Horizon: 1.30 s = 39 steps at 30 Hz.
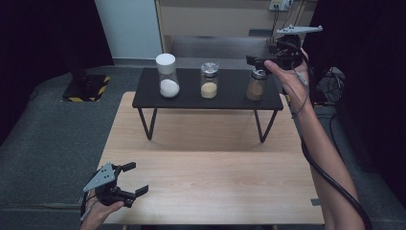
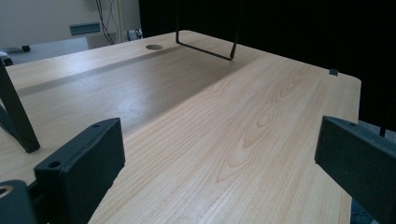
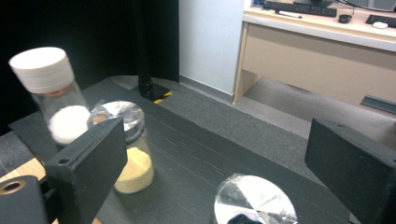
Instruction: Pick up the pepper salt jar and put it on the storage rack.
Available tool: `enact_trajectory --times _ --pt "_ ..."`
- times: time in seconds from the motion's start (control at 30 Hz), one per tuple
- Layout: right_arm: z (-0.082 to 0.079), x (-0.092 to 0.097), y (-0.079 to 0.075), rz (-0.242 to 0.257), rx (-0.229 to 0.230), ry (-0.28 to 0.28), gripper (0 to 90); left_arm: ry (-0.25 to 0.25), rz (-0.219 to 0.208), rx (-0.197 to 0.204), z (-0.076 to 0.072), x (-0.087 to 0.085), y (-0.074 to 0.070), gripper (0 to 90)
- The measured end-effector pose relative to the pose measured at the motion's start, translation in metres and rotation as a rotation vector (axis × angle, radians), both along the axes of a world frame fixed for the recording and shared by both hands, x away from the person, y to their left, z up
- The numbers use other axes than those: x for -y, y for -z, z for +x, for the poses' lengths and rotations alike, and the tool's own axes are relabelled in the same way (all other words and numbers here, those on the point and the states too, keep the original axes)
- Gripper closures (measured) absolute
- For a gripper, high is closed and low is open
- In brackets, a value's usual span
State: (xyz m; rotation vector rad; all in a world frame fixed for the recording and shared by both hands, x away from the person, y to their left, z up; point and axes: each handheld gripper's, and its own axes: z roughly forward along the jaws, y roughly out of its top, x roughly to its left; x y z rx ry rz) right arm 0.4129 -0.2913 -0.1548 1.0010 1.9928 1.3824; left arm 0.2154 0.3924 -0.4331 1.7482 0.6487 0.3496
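Overhead, high view: right gripper (image 1: pixel 256 61) above brown-spice jar (image 1: pixel 257 85) on black shelf (image 1: pixel 230 98), jaws apart, nothing held; left gripper (image 1: pixel 136 179) well away, jaws apart. Right gripper view: jar's silver lid (image 3: pixel 254 201) below, between open jaws; jar upright.

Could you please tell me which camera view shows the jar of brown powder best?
The high view: the jar of brown powder stands whole on the black shelf. The right gripper view catches just its silver lid.
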Motion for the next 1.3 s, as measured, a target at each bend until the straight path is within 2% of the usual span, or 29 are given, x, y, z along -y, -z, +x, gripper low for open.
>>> enact_trajectory --times 0.43,0.73,1.0,1.3 --pt "-0.038 0.014 0.001 0.026 0.075 -0.095 6.6 -0.006 -0.004 -0.002 0.000 0.000 0.000 0.4" --pt "-0.066 0.022 0.014 0.052 0.117 -0.170 6.0 -0.002 0.005 0.003 -0.001 0.000 0.000 0.5" --pt "-0.083 0.023 0.023 0.054 0.132 -0.214 5.8 0.000 0.004 0.002 -0.001 0.000 0.000 0.4" --pt "-0.094 0.025 0.037 0.064 0.127 -0.242 5.5 0.001 0.001 0.003 -0.001 -0.001 0.000 0.5"
